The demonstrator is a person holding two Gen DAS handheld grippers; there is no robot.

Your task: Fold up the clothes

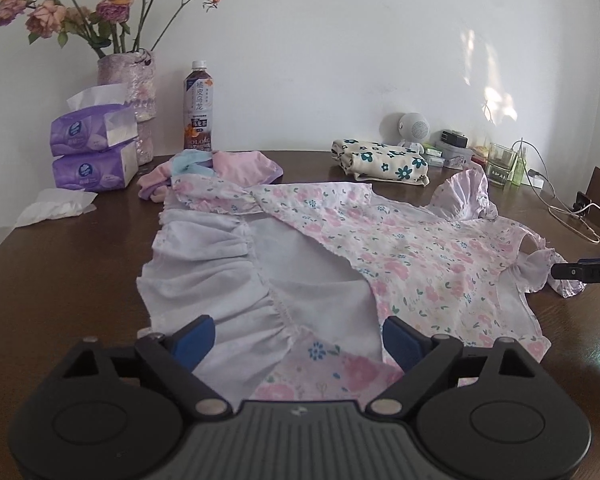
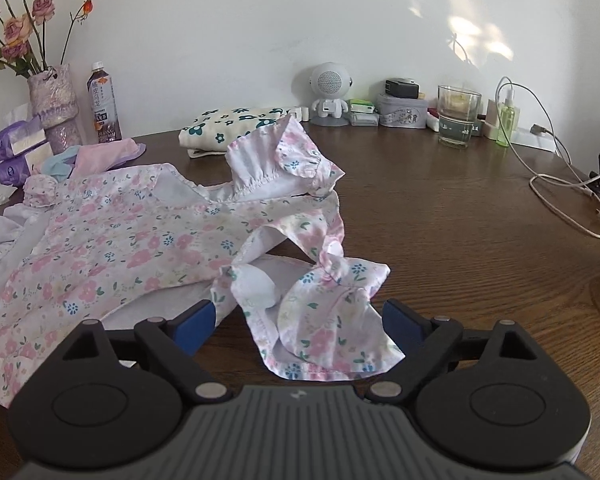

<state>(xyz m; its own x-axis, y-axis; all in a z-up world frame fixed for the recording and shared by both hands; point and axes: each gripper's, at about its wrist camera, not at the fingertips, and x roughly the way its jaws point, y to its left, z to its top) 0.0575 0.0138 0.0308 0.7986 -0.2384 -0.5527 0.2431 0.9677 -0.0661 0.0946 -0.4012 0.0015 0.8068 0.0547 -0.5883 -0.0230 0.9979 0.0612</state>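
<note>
**A flowery dress on a brown table**

The pink flowery cotton dress (image 1: 400,248) lies spread on the dark brown wooden table (image 1: 60,272) by a white wall (image 1: 340,40). The left gripper (image 1: 298,338) and right gripper (image 2: 298,320) are both wide apart, holding nothing.

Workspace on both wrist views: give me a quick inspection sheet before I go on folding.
Surface: dark wooden table.
Job's things: floral dress spread out, hem turned up; folded flowered cloth; pastel garments.
Clutter: tissue packs, vase, bottle, speaker figure, glass.
Grippers: left gripper open; right gripper open over a sleeve.
Cables: white cable.
Surroundings: white wall.
</note>
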